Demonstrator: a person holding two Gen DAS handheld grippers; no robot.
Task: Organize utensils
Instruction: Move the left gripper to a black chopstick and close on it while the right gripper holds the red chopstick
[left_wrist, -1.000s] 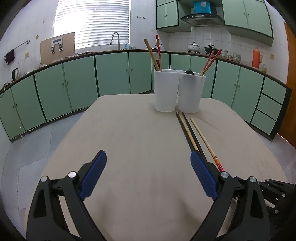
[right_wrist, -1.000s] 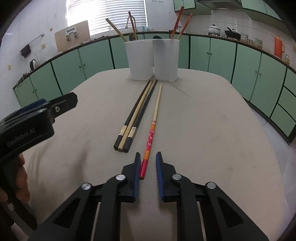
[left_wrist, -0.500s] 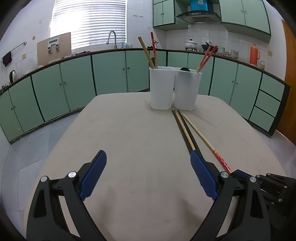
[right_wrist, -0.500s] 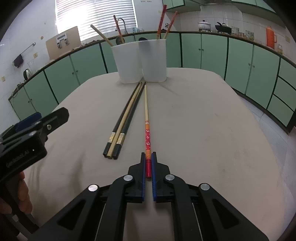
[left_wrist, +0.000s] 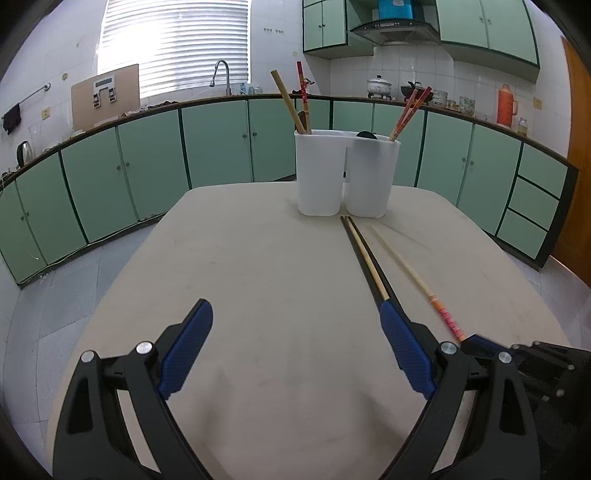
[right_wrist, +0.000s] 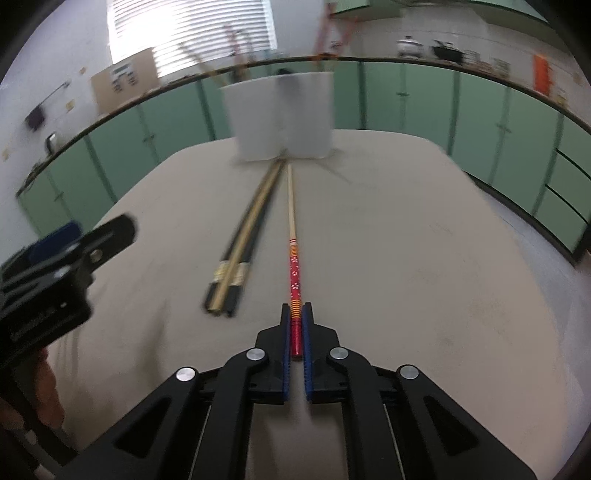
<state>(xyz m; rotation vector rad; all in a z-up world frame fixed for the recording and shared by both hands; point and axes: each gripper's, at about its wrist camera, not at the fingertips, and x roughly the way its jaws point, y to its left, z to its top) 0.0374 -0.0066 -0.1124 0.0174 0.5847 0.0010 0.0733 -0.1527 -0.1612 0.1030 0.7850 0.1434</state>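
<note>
two fingers, one red chopstick

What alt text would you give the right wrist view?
The right gripper is shut on the red end of a red-handled chopstick lying on a beige table. Three more chopsticks lie beside it, pointing at a blurred white holder.

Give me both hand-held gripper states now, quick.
Left hand-held gripper: open, holding nothing.
Right hand-held gripper: closed on the red end of a chopstick.
</note>
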